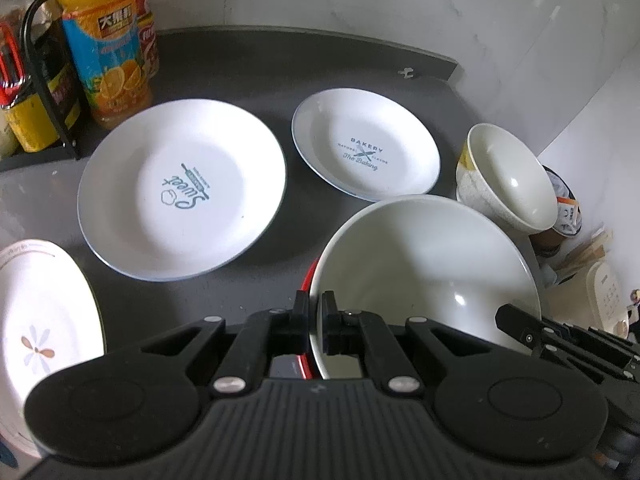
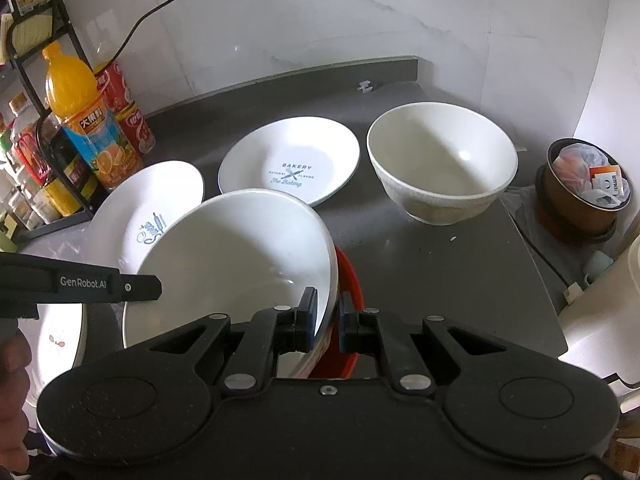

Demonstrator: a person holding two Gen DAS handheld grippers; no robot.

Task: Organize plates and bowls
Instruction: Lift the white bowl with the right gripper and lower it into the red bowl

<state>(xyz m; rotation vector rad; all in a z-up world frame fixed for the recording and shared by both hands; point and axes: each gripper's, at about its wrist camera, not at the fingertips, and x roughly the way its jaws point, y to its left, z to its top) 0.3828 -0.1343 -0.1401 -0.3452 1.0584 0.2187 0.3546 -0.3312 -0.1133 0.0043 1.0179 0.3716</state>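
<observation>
both tongs were clamped on the rim of one large white bowl (image 1: 424, 276): the left gripper (image 1: 316, 320) pinched its near-left edge, one finger inside and one outside, and the right gripper (image 2: 325, 320) gripped the near-right edge the same way. the bowl was tilted and had a red outer wall showing below the rim.

ahead and left of the left tongs lay the "sweet" plate (image 1: 182, 190) on the dark counter (image 1: 248, 64); straight ahead lay the "bakery" plate (image 1: 366, 144). ahead and right of the right tongs stood a second white bowl (image 2: 442, 162), upright. a flower plate (image 1: 44, 332) sat at the left gripper's near left, and an orange juice bottle (image 1: 106, 44) stood far left.
</observation>
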